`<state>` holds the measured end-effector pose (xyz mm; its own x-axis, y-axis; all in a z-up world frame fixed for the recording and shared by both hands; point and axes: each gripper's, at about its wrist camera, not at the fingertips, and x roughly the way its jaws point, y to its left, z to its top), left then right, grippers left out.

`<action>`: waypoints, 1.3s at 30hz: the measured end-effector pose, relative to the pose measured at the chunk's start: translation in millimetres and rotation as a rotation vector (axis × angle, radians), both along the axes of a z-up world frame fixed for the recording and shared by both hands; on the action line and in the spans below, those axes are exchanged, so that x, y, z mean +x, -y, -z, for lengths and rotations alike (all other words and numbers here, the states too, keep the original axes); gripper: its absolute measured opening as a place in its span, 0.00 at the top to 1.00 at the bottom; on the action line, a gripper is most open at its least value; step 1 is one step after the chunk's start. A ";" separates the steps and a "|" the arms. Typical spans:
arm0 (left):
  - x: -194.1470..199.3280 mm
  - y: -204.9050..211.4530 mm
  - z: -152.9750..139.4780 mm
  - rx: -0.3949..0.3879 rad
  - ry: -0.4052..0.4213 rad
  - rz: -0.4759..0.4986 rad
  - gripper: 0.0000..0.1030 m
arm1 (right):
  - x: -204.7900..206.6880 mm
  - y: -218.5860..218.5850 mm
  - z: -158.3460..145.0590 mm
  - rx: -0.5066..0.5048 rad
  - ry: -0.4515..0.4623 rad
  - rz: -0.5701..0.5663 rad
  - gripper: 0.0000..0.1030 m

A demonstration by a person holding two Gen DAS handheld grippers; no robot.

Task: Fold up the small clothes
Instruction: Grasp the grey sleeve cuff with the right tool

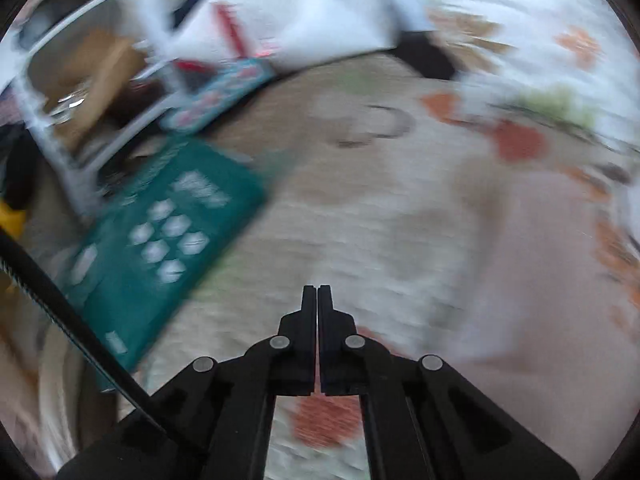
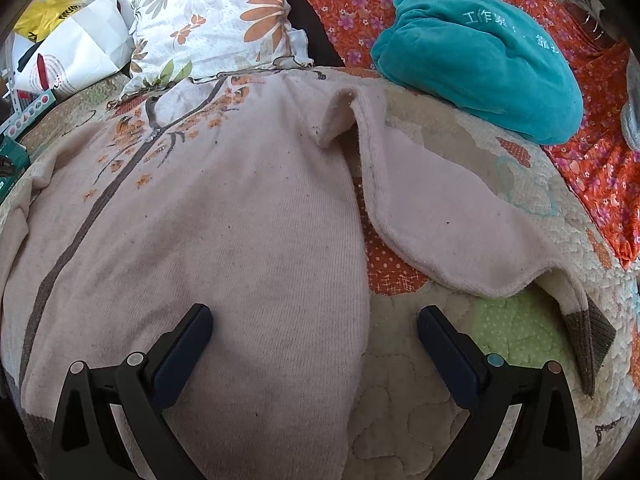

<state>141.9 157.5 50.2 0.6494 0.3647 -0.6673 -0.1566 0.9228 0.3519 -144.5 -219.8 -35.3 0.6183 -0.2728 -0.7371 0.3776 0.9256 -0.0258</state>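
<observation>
Spread flat across the quilted bed cover (image 2: pixel 404 420), front up: pale pink sweater (image 2: pixel 224 220) with an orange blossom print, one sleeve (image 2: pixel 452 236) angled out to its right, a teal plush bundle (image 2: pixel 480 64) and a floral pillow (image 2: pixel 216 20) lying beyond. Hovering over the sweater's lower body, right gripper (image 2: pixel 314 328), jaws spread wide, empty. Pressed together on nothing, left gripper (image 1: pixel 318 300), above blurred quilt beside a green box (image 1: pixel 160 248).
</observation>
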 end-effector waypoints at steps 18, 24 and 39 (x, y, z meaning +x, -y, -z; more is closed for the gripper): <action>-63.1 34.3 -1.4 -0.371 -0.019 0.208 0.29 | -43.2 48.5 -80.2 0.050 -0.033 0.105 0.37; -71.5 60.9 4.4 -0.370 -0.045 0.310 0.29 | -95.2 158.9 -78.9 0.231 -0.214 0.425 0.25; -71.5 48.0 1.2 -0.363 -0.061 0.268 0.29 | -86.0 201.6 -43.4 0.378 -0.090 0.585 0.96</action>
